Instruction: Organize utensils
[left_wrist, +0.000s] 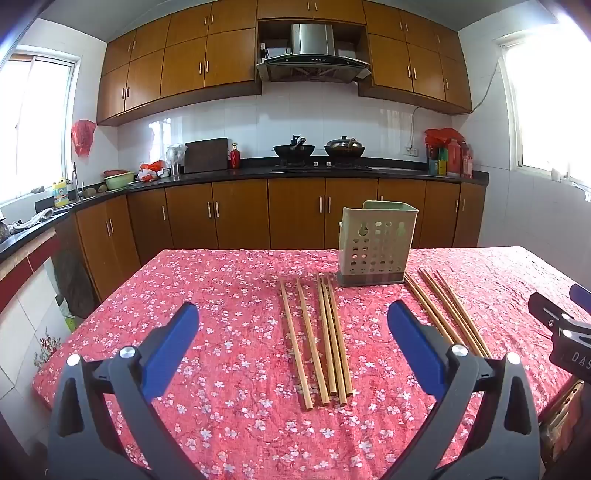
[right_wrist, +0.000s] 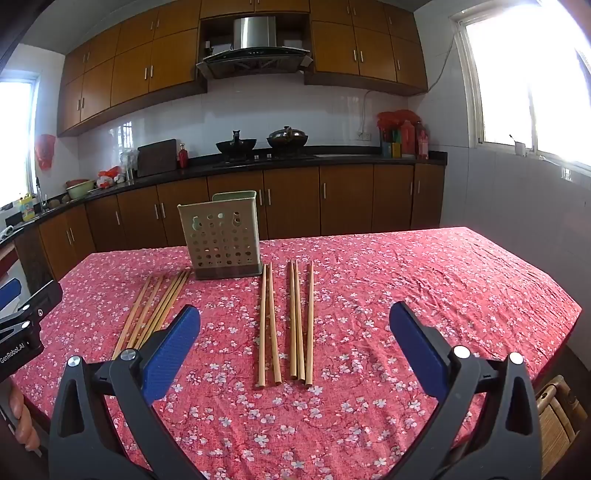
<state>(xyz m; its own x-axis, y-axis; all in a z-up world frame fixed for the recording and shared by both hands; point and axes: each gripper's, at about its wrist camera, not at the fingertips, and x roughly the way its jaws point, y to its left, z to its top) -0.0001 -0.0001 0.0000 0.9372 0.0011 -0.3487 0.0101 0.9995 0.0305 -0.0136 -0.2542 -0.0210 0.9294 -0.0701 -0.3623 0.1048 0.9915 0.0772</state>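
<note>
**pad_thai99:** Both tongs sit closest to the lens, left tongs (left_wrist: 293, 345) and right tongs (right_wrist: 295, 345), each spread as wide as they go and holding nothing. Past them it's all chopsticks on the counter (left_wrist: 207, 295) with the red floral cloth.

**wokstar:** Where's everything lying?

**pad_thai99:** Holder (left_wrist: 376, 247) stands upright toward the far edge, roughly mid-counter. One bunch, the left sticks (left_wrist: 321, 336), lies in front of the holder's left side, running from the holder back toward the near edge. The right sticks (right_wrist: 286, 321) do the same on the other side. Left bunch sits between the left tongs' jaws but further out, not touching. Same for the right bunch and the right tongs.

**wokstar:** So nothing's in the holder yet?

**pad_thai99:** Can't see inside, but nothing pokes out the top. I'd guess the job's barely begun.

**wokstar:** Tips for the grab?

**pad_thai99:** Go for one or two sticks, not the whole bunch. Pinch across them near the middle so they don't seesaw, lift clear, then tip them upright over the holder's opening before letting go.
</note>
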